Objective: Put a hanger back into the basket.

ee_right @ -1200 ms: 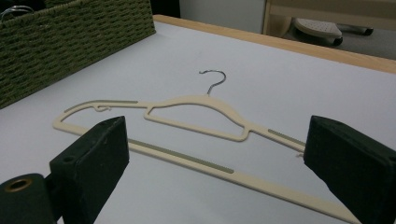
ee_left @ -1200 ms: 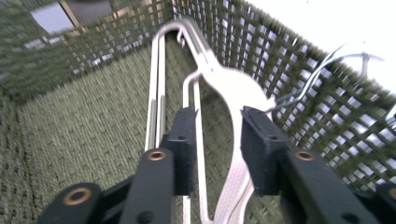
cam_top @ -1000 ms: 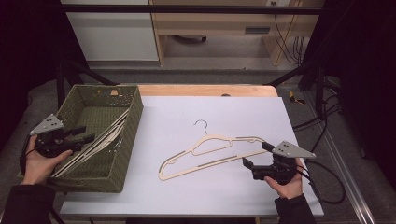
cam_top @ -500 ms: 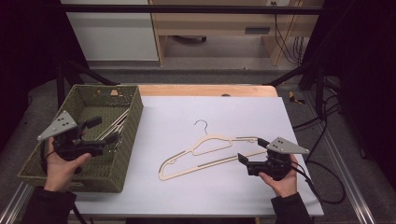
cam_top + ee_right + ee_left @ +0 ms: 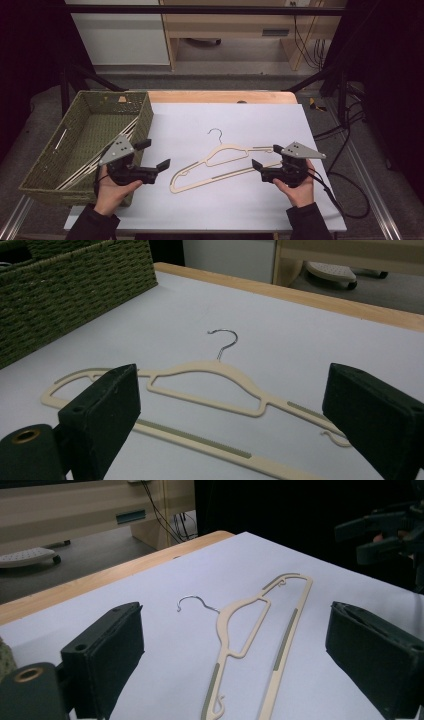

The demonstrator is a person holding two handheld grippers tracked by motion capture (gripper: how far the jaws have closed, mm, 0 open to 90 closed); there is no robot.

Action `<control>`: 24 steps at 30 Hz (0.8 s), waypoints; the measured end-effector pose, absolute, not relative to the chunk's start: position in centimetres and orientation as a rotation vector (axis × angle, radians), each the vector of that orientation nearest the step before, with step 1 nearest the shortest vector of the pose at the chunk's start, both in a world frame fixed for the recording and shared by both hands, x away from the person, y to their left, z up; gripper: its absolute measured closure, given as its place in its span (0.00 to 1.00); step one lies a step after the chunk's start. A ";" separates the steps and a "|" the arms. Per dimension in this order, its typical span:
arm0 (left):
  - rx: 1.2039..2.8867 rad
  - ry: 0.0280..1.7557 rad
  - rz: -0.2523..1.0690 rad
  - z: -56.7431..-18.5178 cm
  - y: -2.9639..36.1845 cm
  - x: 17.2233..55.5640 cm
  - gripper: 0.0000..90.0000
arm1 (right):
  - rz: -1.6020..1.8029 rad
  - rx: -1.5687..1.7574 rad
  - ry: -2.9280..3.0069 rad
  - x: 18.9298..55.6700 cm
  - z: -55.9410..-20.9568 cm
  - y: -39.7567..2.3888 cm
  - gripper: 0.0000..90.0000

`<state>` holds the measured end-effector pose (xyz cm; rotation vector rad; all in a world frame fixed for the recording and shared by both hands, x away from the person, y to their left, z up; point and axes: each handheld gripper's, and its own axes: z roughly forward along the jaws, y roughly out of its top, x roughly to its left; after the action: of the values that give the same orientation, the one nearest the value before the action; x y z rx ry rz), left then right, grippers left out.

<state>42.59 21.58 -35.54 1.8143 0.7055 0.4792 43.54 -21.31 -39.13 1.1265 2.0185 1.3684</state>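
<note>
Two tools flank the cream hanger (image 5: 222, 161) lying flat mid-desk (image 5: 320, 130): the left tool (image 5: 155, 155), jaws just widened and empty, near the basket (image 5: 45, 165); the right tool (image 5: 266, 157), jaws apart, at the hanger's other end.

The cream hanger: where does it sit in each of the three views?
High view: cream hanger lies mid-table, between the two grippers.
Left gripper view: centre, hook pointing up-left.
Right gripper view: centre, beyond the jaws.
Shared landmark: its metal hook.
</note>
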 end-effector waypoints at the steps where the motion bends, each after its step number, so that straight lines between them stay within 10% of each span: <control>1: 1.825 0.697 0.483 -35.8 21.2 42.6 0.10 | 1.364 1.128 2.022 43.7 -39.0 -21.1 0.10; 24: 1.955 0.734 0.334 -43.0 18.1 43.1 0.11 | 1.303 1.211 2.069 49.5 -40.2 -15.8 0.17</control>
<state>43.09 18.11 -43.00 1.9554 0.7341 0.3337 49.48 -15.80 -40.20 1.2109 2.0689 1.3026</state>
